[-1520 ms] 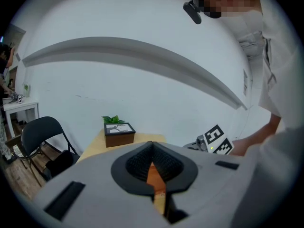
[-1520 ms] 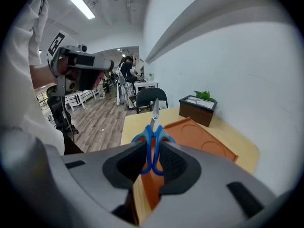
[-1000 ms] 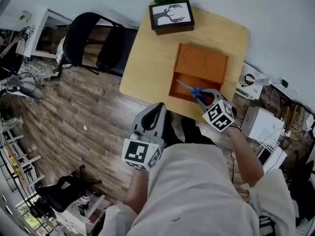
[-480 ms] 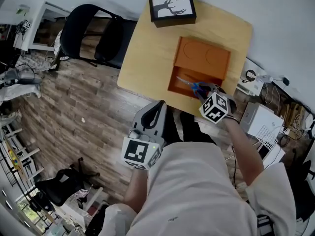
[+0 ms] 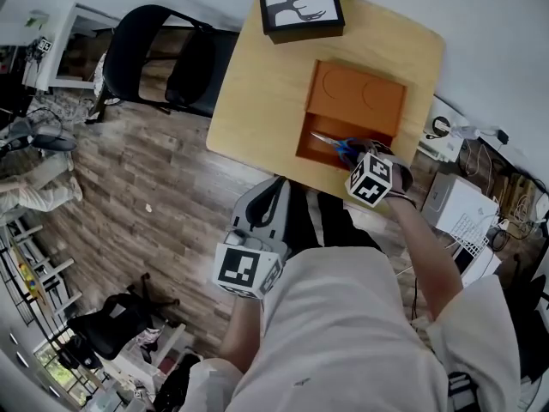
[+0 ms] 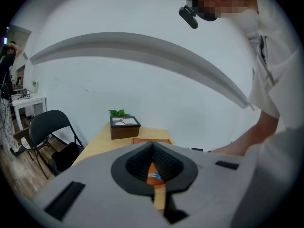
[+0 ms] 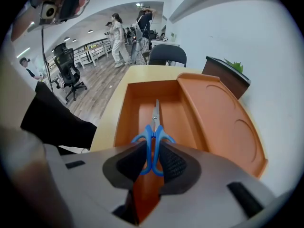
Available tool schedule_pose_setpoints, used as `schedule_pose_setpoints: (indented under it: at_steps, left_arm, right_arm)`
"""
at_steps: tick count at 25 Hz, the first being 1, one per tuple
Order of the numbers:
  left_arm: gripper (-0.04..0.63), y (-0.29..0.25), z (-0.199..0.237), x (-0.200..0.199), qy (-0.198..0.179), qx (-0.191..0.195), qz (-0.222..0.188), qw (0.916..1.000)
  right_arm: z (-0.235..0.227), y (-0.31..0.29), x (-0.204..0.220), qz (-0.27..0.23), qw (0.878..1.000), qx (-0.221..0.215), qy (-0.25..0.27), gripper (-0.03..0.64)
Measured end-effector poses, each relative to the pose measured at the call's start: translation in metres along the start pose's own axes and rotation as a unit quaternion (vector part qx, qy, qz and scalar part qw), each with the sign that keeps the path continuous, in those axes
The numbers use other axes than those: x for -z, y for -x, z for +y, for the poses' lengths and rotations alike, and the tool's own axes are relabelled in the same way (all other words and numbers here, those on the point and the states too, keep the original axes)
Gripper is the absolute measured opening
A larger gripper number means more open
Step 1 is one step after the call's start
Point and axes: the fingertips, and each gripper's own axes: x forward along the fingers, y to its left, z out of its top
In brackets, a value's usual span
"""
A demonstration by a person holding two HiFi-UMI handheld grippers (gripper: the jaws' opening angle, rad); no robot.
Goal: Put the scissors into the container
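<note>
Right gripper (image 7: 152, 161) has pushed the blue-handled steel scissors (image 7: 153, 125) further over the orange plastic container (image 7: 216, 122); its jaws clamp the handles. Left gripper (image 6: 153, 175) is closed and empty.

Two handheld units are on my feed. The light grey moulded-plastic left gripper (image 5: 276, 189) and its matching right gripper (image 5: 355, 151) have smooth housings that taper toward the fingers (image 7: 174, 164). The fingers are black with ribbed pads, and they sit in a rounded recess. Dark rectangular slots (image 7: 242, 199) are sunk into the housing faces. Each unit carries a white cube with black square markers, one on the left (image 5: 247, 269) and one on the right (image 5: 371, 179). The person wears a white short-sleeved shirt (image 5: 343, 333) and a dark lower garment with pale stripes (image 5: 330, 223). A small black camera unit (image 6: 188, 14) sits at the head.
</note>
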Motion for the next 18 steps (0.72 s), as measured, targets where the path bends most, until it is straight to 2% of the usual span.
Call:
schedule_pose_setpoints:
  at_steps: [18]
  left_arm:
    - [0.006,0.001,0.007,-0.001,0.003,-0.004,0.000,1.0000]
  right_arm:
    - [-0.003,-0.015,0.003,0.025,1.000,-0.004,-0.006,0.089]
